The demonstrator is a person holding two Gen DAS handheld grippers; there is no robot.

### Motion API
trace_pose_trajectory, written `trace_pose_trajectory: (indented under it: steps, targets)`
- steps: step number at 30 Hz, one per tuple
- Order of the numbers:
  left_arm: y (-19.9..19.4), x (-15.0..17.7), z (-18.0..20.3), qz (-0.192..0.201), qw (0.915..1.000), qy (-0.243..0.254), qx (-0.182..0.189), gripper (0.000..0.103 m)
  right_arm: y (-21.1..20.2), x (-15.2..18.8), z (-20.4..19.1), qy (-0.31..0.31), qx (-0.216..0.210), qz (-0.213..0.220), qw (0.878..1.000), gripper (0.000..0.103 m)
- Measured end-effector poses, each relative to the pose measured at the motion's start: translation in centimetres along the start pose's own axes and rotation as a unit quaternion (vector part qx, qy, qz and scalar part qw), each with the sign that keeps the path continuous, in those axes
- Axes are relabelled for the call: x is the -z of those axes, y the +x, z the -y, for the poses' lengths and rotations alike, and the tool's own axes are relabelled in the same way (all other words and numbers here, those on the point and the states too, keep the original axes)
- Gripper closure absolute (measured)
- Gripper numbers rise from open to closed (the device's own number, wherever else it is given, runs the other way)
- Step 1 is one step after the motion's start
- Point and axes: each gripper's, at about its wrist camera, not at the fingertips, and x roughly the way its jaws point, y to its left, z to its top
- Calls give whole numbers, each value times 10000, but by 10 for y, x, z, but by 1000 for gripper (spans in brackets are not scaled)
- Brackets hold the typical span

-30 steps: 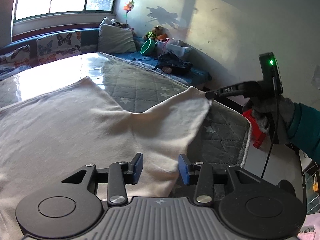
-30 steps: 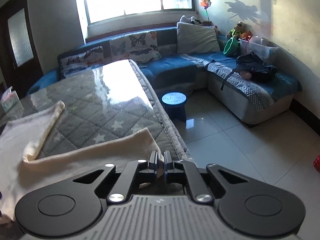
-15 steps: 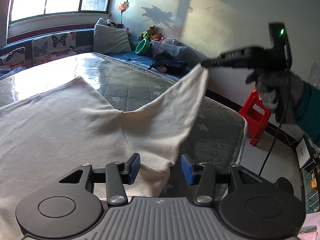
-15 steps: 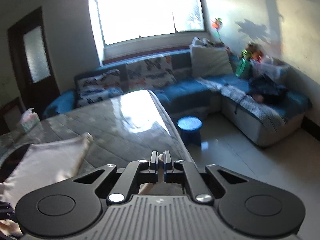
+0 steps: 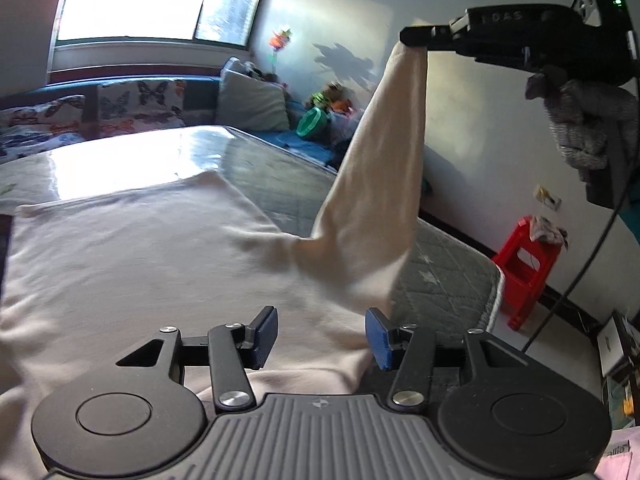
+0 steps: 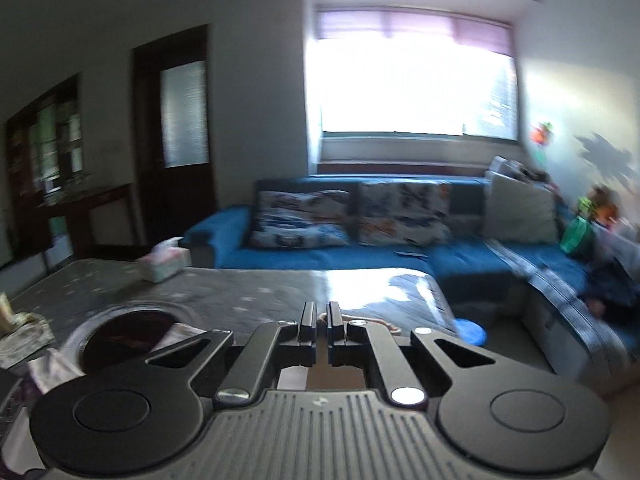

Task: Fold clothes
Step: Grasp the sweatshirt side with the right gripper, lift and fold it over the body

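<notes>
A cream garment [image 5: 132,256] lies spread on the quilted grey table [image 5: 444,280]. Its sleeve [image 5: 384,168] is lifted high to the right. My right gripper [image 5: 412,36] is shut on the sleeve's end, well above the table. In the right wrist view the right gripper [image 6: 319,322] shows its jaws pinched on a sliver of cream cloth. My left gripper [image 5: 322,336] is open with blue pads, low over the garment's near edge, touching nothing that I can see.
A blue sofa [image 6: 400,256] with cushions runs behind the table under a bright window. A tissue box [image 6: 164,264] and a dark round object [image 6: 124,336] sit on the table's left. A red stool [image 5: 528,264] stands on the floor to the right.
My right gripper has lifted the sleeve from table level to high above the table, and its view has swung up. My left gripper has stayed open and low.
</notes>
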Motion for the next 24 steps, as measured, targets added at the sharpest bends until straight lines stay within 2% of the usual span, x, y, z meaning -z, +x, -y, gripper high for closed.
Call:
trace_pose_trajectory:
  steps: [8, 15, 20, 24]
  targets:
    - [-39, 18, -26, 254, 9980, -429, -394, 49, 42, -5, -95, -565, -1076, -320, 9921, 99]
    - [-58, 32, -46, 307, 9941, -785, -681, 49, 86, 29, -163, -792, -1821, -1009, 9749, 99]
    - [-67, 38, -55, 332, 9913, -972, -818, 49, 106, 57, -183, -835, -2130, -1445, 9627, 99]
    - [-70, 38, -57, 318, 9903, -1021, -892, 48, 110, 69, -188, -806, -2297, -1665, 9555, 94]
